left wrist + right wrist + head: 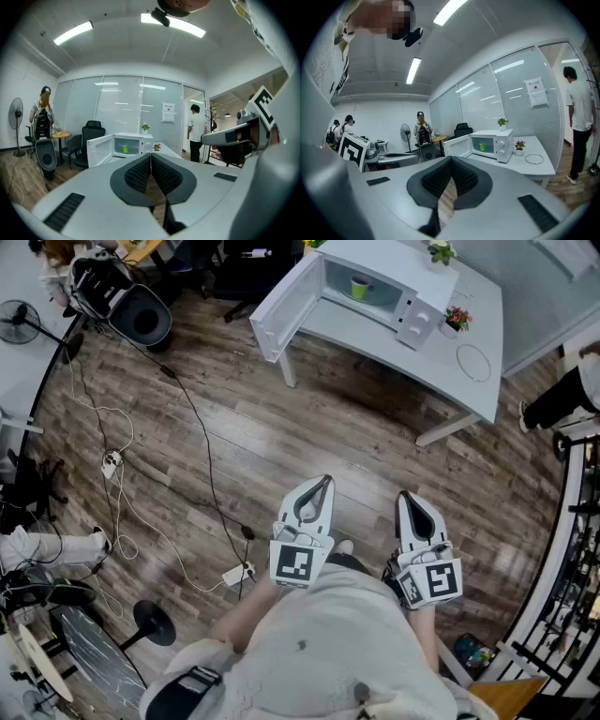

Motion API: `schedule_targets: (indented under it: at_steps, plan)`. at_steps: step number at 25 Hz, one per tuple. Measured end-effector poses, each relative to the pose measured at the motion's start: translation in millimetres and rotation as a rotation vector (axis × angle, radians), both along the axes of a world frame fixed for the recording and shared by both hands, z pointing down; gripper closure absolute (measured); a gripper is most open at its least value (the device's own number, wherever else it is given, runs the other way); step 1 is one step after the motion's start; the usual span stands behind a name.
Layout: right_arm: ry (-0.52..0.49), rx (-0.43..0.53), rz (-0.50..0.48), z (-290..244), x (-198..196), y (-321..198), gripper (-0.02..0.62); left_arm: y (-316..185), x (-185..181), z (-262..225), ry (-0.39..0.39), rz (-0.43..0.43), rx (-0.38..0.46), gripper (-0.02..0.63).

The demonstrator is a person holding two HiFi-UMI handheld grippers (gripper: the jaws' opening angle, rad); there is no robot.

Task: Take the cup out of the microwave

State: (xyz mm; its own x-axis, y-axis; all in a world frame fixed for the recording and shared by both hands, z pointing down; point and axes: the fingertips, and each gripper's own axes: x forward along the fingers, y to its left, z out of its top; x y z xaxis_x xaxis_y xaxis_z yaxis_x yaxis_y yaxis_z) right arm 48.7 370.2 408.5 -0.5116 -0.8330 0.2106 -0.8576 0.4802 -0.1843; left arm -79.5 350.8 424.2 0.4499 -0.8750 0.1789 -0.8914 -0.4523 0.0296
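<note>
A white microwave (375, 292) stands on a white table (441, 362) far ahead, its door (281, 310) swung open to the left. Inside it sits a small green cup (361, 287). The cup (125, 149) shows in the left gripper view, and the cup (483, 147) also shows in the right gripper view, small and distant. My left gripper (319, 486) and right gripper (405, 498) are held close to my body over the wooden floor, far from the table. Both pairs of jaws are shut and hold nothing: the left gripper (151, 154) and the right gripper (451, 159) have their tips touching.
Cables (112, 465) and a power strip (236, 574) lie on the floor to my left. A black speaker (141, 315) and a fan (19, 322) stand at the far left. A person (562, 395) stands right of the table. A flower pot (457, 320) and a ring (473, 362) rest on the table.
</note>
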Motion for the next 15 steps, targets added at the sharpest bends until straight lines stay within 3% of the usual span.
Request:
schedule_targets:
  at_steps: [7, 15]
  plan:
    - [-0.016, -0.058, 0.03, 11.8, 82.6, 75.7, 0.588, 71.3, 68.5, -11.9, 0.043, -0.013, 0.043, 0.584]
    - [0.004, -0.021, 0.012, -0.4, 100.5, 111.2, 0.588, 108.8, 90.3, -20.4, 0.032, -0.015, 0.073, 0.584]
